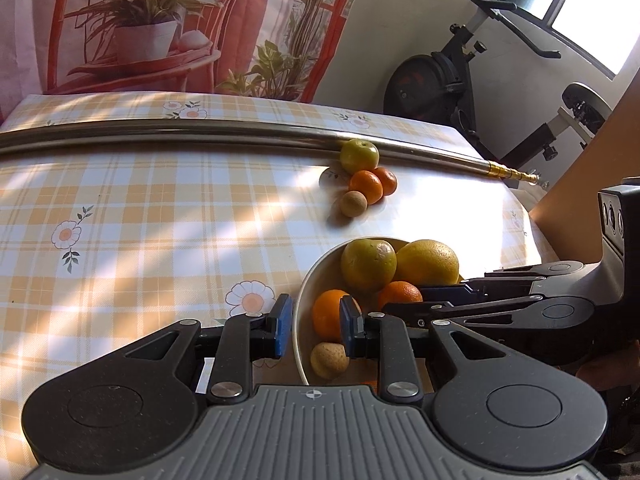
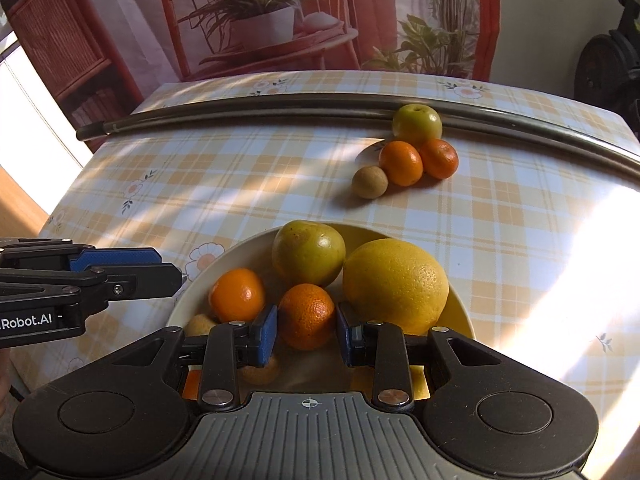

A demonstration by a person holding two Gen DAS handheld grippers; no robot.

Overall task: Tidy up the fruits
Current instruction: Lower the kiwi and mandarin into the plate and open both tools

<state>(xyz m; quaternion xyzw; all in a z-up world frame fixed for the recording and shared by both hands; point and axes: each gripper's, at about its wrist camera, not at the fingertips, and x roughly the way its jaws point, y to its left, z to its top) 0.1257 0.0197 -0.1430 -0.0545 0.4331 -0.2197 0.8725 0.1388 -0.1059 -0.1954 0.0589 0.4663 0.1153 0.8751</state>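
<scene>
A cream bowl (image 2: 460,312) (image 1: 298,320) holds several fruits: a large yellow citrus (image 2: 396,284), a green-yellow fruit (image 2: 308,254), a mandarin (image 2: 238,294) and a small tan fruit (image 1: 329,360). My right gripper (image 2: 306,334) is over the bowl, its blue pads against both sides of an orange mandarin (image 2: 307,316). My left gripper (image 1: 316,328) is open and straddles the bowl's left rim with nothing held. Farther back on the table lie a green fruit (image 2: 417,124), two mandarins (image 2: 401,162) and a small brown fruit (image 2: 370,182).
A long metal pole (image 2: 240,106) lies across the checked tablecloth (image 2: 220,184) behind the loose fruits. In the left wrist view an exercise bike (image 1: 460,72) stands beyond the table's right end. A plant-print curtain (image 2: 280,16) hangs behind.
</scene>
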